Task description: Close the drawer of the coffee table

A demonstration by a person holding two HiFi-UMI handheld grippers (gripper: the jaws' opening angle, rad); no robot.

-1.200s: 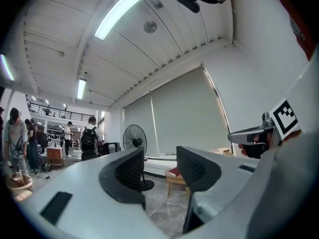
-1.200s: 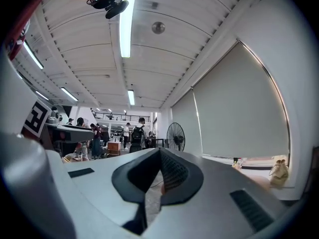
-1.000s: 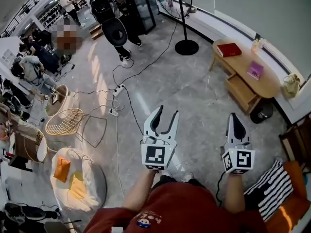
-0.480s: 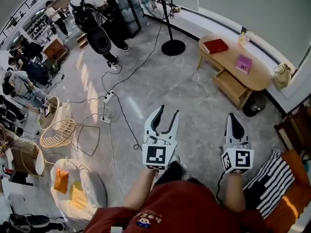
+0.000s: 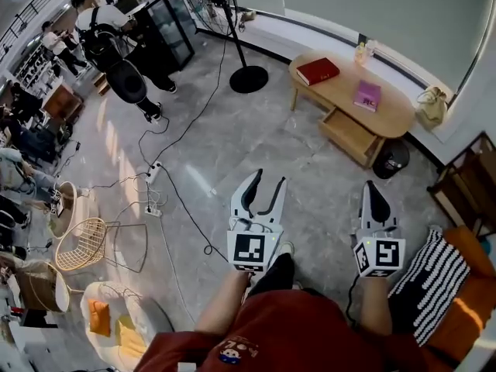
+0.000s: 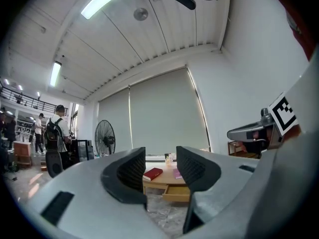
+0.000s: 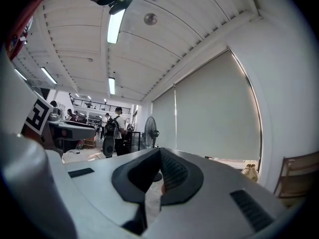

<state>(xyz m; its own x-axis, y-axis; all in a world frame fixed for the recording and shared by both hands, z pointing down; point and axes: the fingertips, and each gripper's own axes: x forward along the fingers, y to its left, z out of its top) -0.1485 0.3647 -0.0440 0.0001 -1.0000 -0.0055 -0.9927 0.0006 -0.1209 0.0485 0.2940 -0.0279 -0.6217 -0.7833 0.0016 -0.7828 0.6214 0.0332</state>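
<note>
The oval wooden coffee table (image 5: 391, 118) stands by the window wall, several steps ahead of me. Its drawer (image 5: 350, 134) is pulled out toward me. A red book (image 5: 318, 70) and a pink book (image 5: 366, 95) lie on the top. My left gripper (image 5: 266, 179) is held level over the floor, open and empty. Between its jaws in the left gripper view (image 6: 160, 169) I see the table (image 6: 162, 180) and the drawer (image 6: 175, 193). My right gripper (image 5: 373, 186) is shut with nothing in it, far from the table; its jaws meet in the right gripper view (image 7: 159, 159).
A standing fan (image 5: 225, 22) is left of the table. Cables and a power strip (image 5: 153, 175) run across the floor. A black bin (image 5: 391, 160) sits by the drawer, a bag (image 5: 432, 107) on the sill. A striped cushion (image 5: 430, 285) lies at right, a wire chair (image 5: 93, 242) at left. People (image 5: 116, 45) stand far left.
I have walked toward the coffee table: it, the fan and the cables have slid left and down in the head view. Both grippers keep their poses, left open, right shut.
</note>
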